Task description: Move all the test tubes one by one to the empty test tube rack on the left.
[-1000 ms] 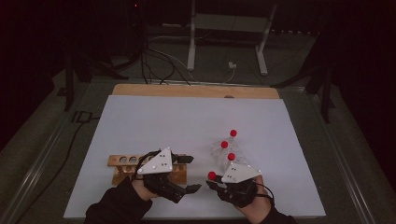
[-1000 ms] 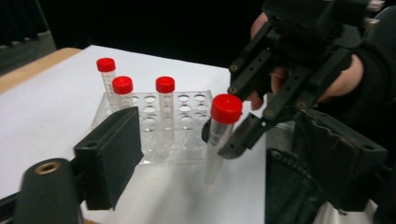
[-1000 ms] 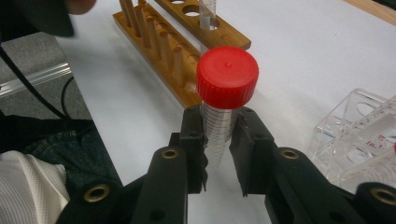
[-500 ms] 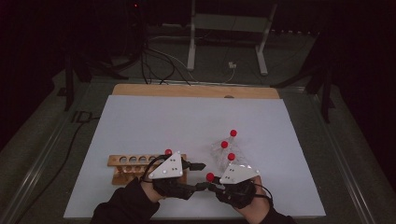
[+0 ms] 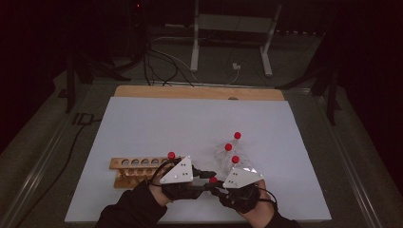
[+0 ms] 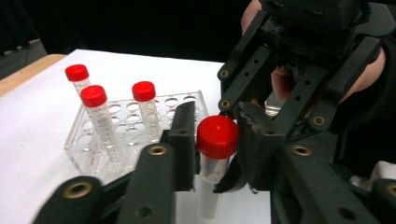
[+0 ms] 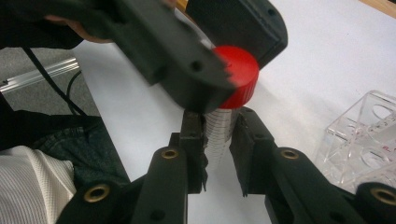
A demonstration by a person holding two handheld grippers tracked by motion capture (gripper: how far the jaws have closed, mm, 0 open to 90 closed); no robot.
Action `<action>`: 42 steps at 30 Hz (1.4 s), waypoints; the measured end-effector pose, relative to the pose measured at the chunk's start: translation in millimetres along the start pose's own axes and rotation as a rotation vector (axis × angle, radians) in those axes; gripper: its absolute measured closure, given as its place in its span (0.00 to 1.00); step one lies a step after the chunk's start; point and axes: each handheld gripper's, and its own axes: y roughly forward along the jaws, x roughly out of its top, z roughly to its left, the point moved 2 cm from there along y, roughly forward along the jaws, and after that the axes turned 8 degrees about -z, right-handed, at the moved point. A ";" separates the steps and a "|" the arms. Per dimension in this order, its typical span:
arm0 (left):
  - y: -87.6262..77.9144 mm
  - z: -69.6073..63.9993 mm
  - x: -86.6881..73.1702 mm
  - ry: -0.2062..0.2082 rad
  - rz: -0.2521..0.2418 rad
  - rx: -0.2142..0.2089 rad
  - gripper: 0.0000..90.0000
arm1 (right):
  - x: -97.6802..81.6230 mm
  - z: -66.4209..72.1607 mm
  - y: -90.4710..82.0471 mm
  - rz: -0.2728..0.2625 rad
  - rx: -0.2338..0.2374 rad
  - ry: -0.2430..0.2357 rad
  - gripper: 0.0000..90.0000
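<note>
One tube (image 6: 212, 158) with a red cap (image 6: 217, 136) is held up between both tongs, low over the white surface (image 5: 157, 123). The clear body is gripped by the right tongs (image 7: 218, 151). The left tongs (image 6: 212, 140) have just been closing, and now the cap is pinched between their jaws. A clear rack (image 6: 116, 135) with three more red-capped tubes is seen just behind. A wooden rack (image 5: 135, 168) is seen to the left.

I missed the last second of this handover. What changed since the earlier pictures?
The left gripper moved right from the wooden rack and closed on the red cap of the tube held by the right gripper. The clear rack and its tubes stayed put.
</note>
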 end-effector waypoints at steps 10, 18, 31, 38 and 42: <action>2.5 1.5 2.7 0.015 0.005 -0.015 0.80 | 0.1 -1.6 -1.2 -0.006 0.000 0.011 0.84; 0.6 3.8 9.8 0.016 0.009 -0.022 0.81 | 1.8 -2.3 -4.0 -0.038 -0.004 0.013 0.83; -28.8 16.0 38.3 0.033 -0.036 0.052 0.81 | 4.5 -17.0 -16.0 -0.084 -0.044 0.071 0.35; -48.5 23.1 49.8 0.043 -0.048 0.107 0.81 | 4.7 -27.5 -21.4 -0.100 -0.080 0.114 0.24; -59.6 26.8 54.2 0.049 -0.051 0.136 0.81 | 5.9 -31.9 -28.2 -0.135 -0.137 0.132 0.14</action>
